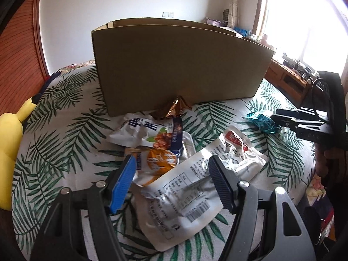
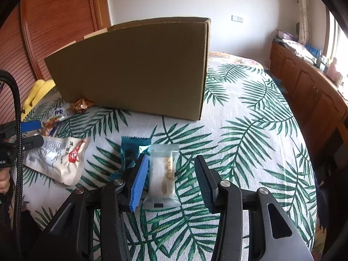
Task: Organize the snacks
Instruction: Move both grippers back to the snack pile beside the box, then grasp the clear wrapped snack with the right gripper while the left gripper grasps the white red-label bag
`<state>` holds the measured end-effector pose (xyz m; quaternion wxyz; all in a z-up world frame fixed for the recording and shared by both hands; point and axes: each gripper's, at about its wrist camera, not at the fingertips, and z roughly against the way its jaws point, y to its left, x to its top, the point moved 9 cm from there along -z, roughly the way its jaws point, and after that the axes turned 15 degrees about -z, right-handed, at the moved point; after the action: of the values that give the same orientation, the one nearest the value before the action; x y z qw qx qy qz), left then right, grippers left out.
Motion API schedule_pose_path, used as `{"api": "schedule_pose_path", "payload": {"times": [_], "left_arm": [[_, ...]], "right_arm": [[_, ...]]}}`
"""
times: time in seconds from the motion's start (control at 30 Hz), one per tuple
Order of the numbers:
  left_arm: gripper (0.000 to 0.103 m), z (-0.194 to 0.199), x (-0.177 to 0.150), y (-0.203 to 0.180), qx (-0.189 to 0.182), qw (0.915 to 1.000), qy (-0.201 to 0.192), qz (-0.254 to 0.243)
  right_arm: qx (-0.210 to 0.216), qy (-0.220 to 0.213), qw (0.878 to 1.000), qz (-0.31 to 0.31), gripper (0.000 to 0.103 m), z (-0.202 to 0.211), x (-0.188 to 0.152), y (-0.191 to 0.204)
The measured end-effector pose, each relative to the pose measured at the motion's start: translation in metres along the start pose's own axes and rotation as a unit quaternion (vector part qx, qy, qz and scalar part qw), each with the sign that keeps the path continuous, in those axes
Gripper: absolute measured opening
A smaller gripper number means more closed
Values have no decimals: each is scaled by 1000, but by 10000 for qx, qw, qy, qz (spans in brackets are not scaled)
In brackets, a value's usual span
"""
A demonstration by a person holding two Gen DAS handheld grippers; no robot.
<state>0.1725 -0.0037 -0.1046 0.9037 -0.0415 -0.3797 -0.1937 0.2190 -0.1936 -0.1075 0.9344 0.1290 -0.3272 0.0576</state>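
A pile of snack packets lies on the leaf-print bed cover (image 1: 65, 113) in front of a brown cardboard box (image 1: 174, 65). My left gripper (image 1: 172, 159) is open, its pads either side of a white packet with a barcode (image 1: 184, 198). Behind it lie a white-and-orange packet (image 1: 148, 134) and a gold wrapper (image 1: 175, 106). My right gripper (image 2: 170, 157) is open, straddling a clear packet of round biscuits (image 2: 163, 174). Its blue pad (image 2: 139, 178) is over a teal wrapper (image 2: 130, 150). The box (image 2: 134, 69) stands behind.
A yellow plush toy (image 1: 10, 152) lies at the bed's left edge. A wooden cabinet (image 2: 304, 87) with clutter runs under the window on the right. The bed drops off at the right. Red-brown slatted doors (image 2: 54, 21) stand behind the box.
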Motion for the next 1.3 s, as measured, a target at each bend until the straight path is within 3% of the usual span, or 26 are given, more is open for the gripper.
{"api": "schedule_pose_path", "payload": {"times": [0.3,0.53,0.93,1.03,1.3], "left_arm": [[70,7,12,-14,-38,9996,-12,-277],[70,8,16,-35,-141,9960,83,-876],[70,-11,15,-71,-616,9802,544,-1801],[75,-17,14,-79,-569,9741,642,-2091],[83,-25,17,-80,-710,9757,694,-1954]], "right_arm": [[-124,243,9988,409,45,-13,-9,12],[-75,238,9989,398,46,-15,-10,11],[-32,229,9991,359,46,-14,-11,7],[-31,230,9991,359,46,-14,-12,7],[-30,225,9991,354,46,-14,-11,5]]}}
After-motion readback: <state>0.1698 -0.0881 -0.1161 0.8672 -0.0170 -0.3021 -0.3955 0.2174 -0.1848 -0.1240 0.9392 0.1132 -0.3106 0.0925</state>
